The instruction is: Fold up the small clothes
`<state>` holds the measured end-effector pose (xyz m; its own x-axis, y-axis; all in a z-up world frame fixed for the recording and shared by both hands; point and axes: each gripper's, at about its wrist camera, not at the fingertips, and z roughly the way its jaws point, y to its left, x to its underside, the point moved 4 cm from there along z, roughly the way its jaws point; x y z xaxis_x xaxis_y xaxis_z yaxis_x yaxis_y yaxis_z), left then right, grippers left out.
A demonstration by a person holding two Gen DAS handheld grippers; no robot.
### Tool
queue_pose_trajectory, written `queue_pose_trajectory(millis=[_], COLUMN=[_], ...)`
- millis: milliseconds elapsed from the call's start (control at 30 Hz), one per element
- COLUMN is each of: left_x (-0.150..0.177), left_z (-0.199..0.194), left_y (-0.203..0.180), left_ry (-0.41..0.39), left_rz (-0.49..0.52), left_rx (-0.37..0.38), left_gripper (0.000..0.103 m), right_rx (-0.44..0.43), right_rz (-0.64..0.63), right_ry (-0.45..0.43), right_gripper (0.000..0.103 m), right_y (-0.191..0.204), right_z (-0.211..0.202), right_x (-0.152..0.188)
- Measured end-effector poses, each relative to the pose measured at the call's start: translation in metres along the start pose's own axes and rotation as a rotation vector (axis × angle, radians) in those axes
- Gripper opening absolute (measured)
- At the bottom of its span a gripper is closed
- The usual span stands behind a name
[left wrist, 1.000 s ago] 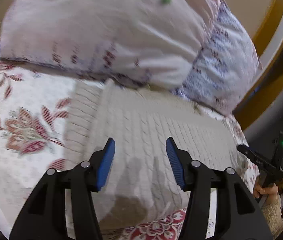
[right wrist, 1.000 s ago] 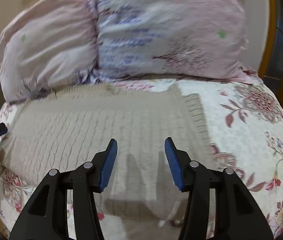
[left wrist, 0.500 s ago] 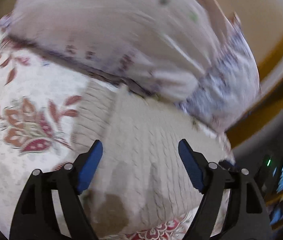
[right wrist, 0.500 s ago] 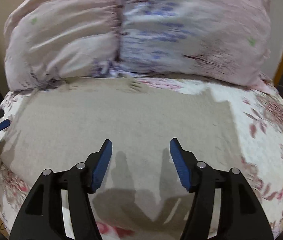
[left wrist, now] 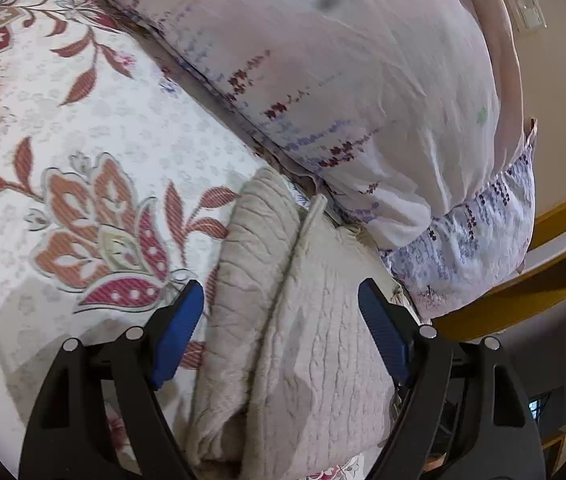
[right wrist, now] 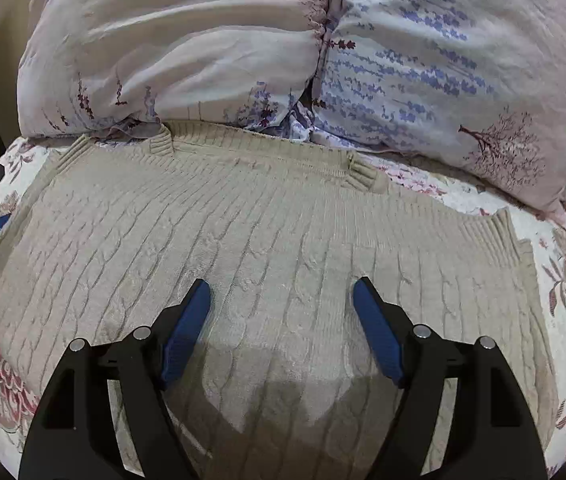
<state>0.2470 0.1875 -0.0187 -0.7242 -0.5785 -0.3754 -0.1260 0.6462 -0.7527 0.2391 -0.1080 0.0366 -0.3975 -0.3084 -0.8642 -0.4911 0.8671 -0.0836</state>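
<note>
Sweater (right wrist: pixel 267 248), beige cable-knit, lies flat on the bed (left wrist: pixel 83 152) just below the pillows (right wrist: pixel 243 40). Both tongs, left (left wrist: pixel 281 330) and right (right wrist: pixel 281 328), have just been opening, gaping wide and empty above it. Folding seems underway; next, pinch an edge.

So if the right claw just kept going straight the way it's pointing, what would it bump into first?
Most likely the beige sweater spread on the bed: the open right claw tilts down toward it. The pillows lie further back.
</note>
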Motion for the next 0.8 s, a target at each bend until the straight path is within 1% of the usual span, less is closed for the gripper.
queue_pose_trajectory(millis=[200, 300, 333, 433, 500, 567, 633, 667, 700, 767, 800], left_x=[0.005, 0.006, 0.007, 0.010, 0.013, 0.016, 0.017, 0.017, 0.018, 0.016, 0.016], left_z=[0.008, 0.010, 0.011, 0.015, 0.019, 0.022, 0.025, 0.027, 0.029, 0.026, 0.024], left_y=[-0.009, -0.011, -0.012, -0.015, -0.017, -0.019, -0.019, -0.019, -0.020, -0.028, -0.035], left_ry=[0.010, 0.013, 0.015, 0.029, 0.039, 0.049, 0.060, 0.072, 0.083, 0.074, 0.068], left_rz=[0.017, 0.011, 0.008, 0.002, 0.010, 0.018, 0.023, 0.024, 0.027, 0.052, 0.070], left_rx=[0.004, 0.018, 0.024, 0.034, 0.031, 0.027, 0.008, -0.001, 0.002, 0.010, 0.028], left_gripper=[0.079, 0.079, 0.078, 0.072, 0.064, 0.058, 0.042, 0.026, 0.024, 0.021, 0.020], right_rx=[-0.002, -0.004, -0.005, -0.004, -0.005, -0.004, -0.001, -0.001, -0.002, -0.003, -0.004], right_rz=[-0.002, -0.004, -0.005, -0.003, -0.002, -0.001, -0.002, -0.002, -0.002, -0.005, -0.005], right_ry=[0.000, -0.003, -0.003, -0.004, -0.004, -0.004, 0.003, 0.003, 0.004, 0.004, 0.004], right_gripper=[0.076, 0.076, 0.076, 0.076, 0.076, 0.076, 0.077, 0.077, 0.077, 0.077, 0.077], right_y=[-0.001, 0.000, 0.000, 0.000, -0.001, 0.000, 0.000, 0.000, 0.000, 0.001, 0.001], right_z=[-0.001, 0.000, 0.002, 0.001, 0.001, 0.001, 0.001, 0.001, 0.001, 0.001, 0.001], right_x=[0.001, 0.000, 0.000, 0.000, 0.000, 0.001, 0.001, 0.001, 0.001, 0.001, 0.001])
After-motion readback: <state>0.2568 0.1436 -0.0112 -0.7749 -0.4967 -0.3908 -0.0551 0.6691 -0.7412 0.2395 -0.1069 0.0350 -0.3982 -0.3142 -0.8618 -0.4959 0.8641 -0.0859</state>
